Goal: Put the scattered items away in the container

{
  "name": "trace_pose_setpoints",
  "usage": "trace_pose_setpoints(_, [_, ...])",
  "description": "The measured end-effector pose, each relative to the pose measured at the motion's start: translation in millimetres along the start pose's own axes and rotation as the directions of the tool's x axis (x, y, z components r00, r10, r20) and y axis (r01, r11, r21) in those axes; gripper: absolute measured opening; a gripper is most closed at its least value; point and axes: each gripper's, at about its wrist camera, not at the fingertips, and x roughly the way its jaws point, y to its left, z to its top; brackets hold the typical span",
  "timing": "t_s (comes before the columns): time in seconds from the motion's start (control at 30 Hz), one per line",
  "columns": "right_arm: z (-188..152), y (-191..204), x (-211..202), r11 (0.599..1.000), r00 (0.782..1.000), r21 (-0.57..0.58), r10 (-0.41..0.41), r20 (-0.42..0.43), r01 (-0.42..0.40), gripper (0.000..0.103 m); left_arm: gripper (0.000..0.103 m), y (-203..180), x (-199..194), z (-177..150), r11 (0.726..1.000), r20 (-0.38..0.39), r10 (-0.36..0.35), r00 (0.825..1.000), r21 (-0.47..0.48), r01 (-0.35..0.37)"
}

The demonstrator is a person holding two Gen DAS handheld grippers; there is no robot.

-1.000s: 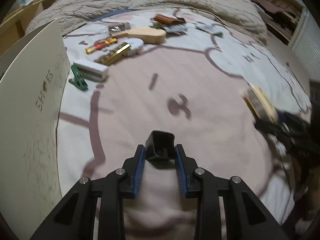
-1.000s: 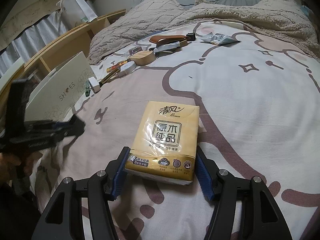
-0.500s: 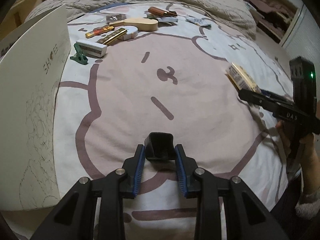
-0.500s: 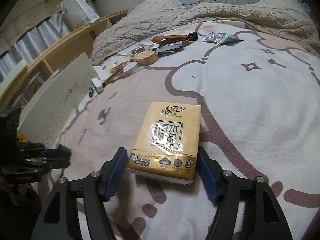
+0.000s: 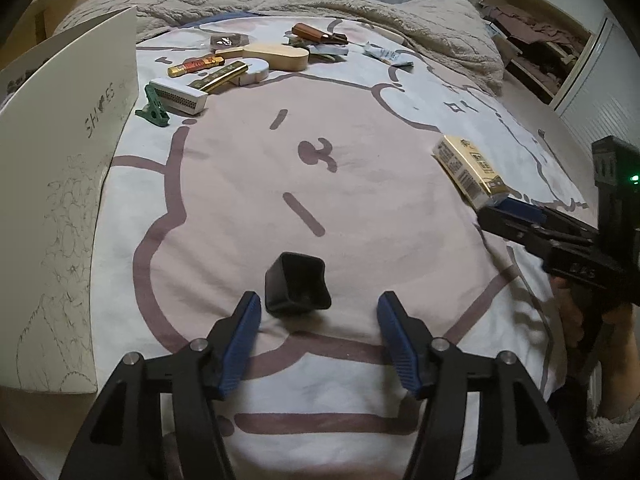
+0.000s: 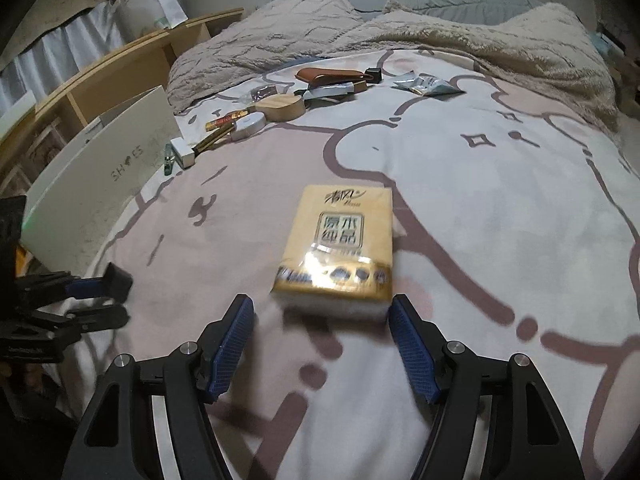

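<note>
We judged the yellow plastic-wrapped tissue pack [image 6: 335, 248], lying on the bed at frame centre just ahead of our wide-open, empty right hand-held gripper [image 6: 321, 342], light, squashy and slick, best pinched across its long sides, while our left hand-held gripper [image 5: 319, 334] gaped empty too.

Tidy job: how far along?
Barely begun. Nothing visibly packed in the white box. Left gripper is open around a small black cap; right gripper is open before the tissue pack. The pile of small items remains.
</note>
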Motion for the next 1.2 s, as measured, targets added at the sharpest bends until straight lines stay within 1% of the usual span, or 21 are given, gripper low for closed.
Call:
trace_pose_setpoints(0.07, [0.9, -0.7, -2.9, 0.998, 0.999, 0.043, 0.035, -0.013, -0.034, 0.071, 0.061, 2.0, -0.3, -0.1, 1.0, 0.001, -0.008, 1.0, -0.016, 0.008])
trace_pose_setpoints(0.13, [3.3, 2.1, -5.9, 0.989, 0.993, 0.087, 0.118, -0.024, -0.116, 0.071, 0.064, 3.9, -0.8, -0.2, 0.999, 0.006, -0.024, 1.0, -0.035, 0.024])
trace_pose_setpoints(0.17, [3.9, 6.1, -6.7, 0.986, 0.99, 0.09, 0.142, -0.027, -0.139, 0.071, 0.066, 4.4, -1.0, -0.6, 0.999, 0.007, -0.031, 0.999, -0.041, 0.031])
trace_pose_setpoints(0.23, [6.2, 18.6, -8.9, 0.978, 0.978, 0.064, 0.203, -0.047, -0.2, 0.07, 0.075, 4.6, -1.5, -2.0, 0.998, 0.01, -0.046, 0.999, -0.052, 0.046])
trace_pose_setpoints(0.27, [7.3, 24.6, -11.9, 0.972, 0.971, 0.044, 0.231, -0.056, -0.229, 0.07, 0.076, 4.0, -1.4, -2.3, 0.997, 0.01, -0.049, 0.999, -0.051, 0.05])
trace_pose_setpoints(0.33, [11.7, 30.8, -20.9, 0.966, 0.965, 0.011, 0.259, -0.048, -0.259, 0.07, 0.086, 1.1, -0.3, -3.5, 0.998, 0.002, -0.053, 0.999, -0.036, 0.053])
trace_pose_setpoints(0.4, [17.9, 29.8, -32.8, 0.971, 0.971, -0.005, 0.239, -0.016, -0.239, 0.07, 0.09, -2.5, 1.8, -4.4, 0.999, -0.004, -0.051, 0.999, -0.012, 0.051])
trace_pose_setpoints(0.47, [24.8, 22.3, -40.5, 0.979, 0.979, -0.003, 0.204, 0.019, -0.204, 0.071, 0.091, -5.6, 3.8, -5.4, 0.999, -0.007, -0.037, 0.999, 0.013, 0.037])
trace_pose_setpoints(0.57, [33.4, 9.4, -41.2, 0.994, 0.992, -0.013, 0.111, 0.057, -0.11, 0.071, 0.093, -11.9, 7.0, -7.7, 0.998, -0.01, -0.003, 1.0, 0.059, 0.004])
trace_pose_setpoints(0.63, [38.1, 3.8, -37.6, 0.996, 0.994, -0.045, 0.078, 0.077, -0.074, 0.071, 0.097, -15.2, 8.7, -10.2, 0.996, -0.005, 0.007, 1.0, 0.084, -0.007])
trace_pose_setpoints(0.7, [44.8, -3.2, -29.0, 0.995, 0.995, -0.068, 0.071, 0.075, -0.066, 0.071, 0.102, -17.5, 10.4, -12.2, 0.994, -0.001, 0.011, 1.0, 0.106, -0.01])
trace_pose_setpoints(0.77, [52.4, -11.1, -18.3, 0.996, 0.996, -0.062, 0.072, 0.056, -0.069, 0.071, 0.103, -19.8, 12.4, -13.7, 0.992, -0.002, 0.023, 1.0, 0.125, -0.023])
trace_pose_setpoints(0.83, [60.5, -16.7, -7.5, 0.998, 0.999, -0.048, 0.033, 0.035, -0.031, 0.071, 0.103, -20.0, 13.1, -13.3, 0.991, -0.004, 0.029, 1.0, 0.128, -0.028])
trace_pose_setpoints(0.87, [64.4, -19.1, -2.6, 0.999, 0.999, -0.042, 0.03, 0.032, -0.029, 0.071, 0.103, -19.8, 13.5, -13.2, 0.991, -0.005, 0.028, 1.0, 0.129, -0.027])
trace_pose_setpoints(0.93, [67.8, -24.1, 4.8, 0.998, 0.998, -0.014, 0.065, 0.02, -0.064, 0.071, 0.103, -20.0, 14.6, -13.4, 0.99, -0.008, 0.027, 1.0, 0.136, -0.026])
trace_pose_setpoints(1.03, [68.7, -31.7, 18.1, 0.99, 0.991, 0.051, 0.134, -0.021, -0.133, 0.071, 0.103, -20.9, 16.1, -14.8, 0.988, -0.001, 0.029, 1.0, 0.153, -0.028])
trace_pose_setpoints(1.1, [65.3, -32.0, 19.7, 0.987, 0.988, 0.067, 0.151, -0.03, -0.149, 0.071, 0.103, -20.5, 16.2, -15.8, 0.986, 0.002, 0.026, 1.0, 0.165, -0.026])
trace_pose_setpoints(1.2, [58.6, -26.9, 14.1, 0.983, 0.984, 0.054, 0.175, -0.021, -0.174, 0.071, 0.103, -19.6, 16.2, -15.4, 0.985, -0.003, 0.02, 1.0, 0.171, -0.02])
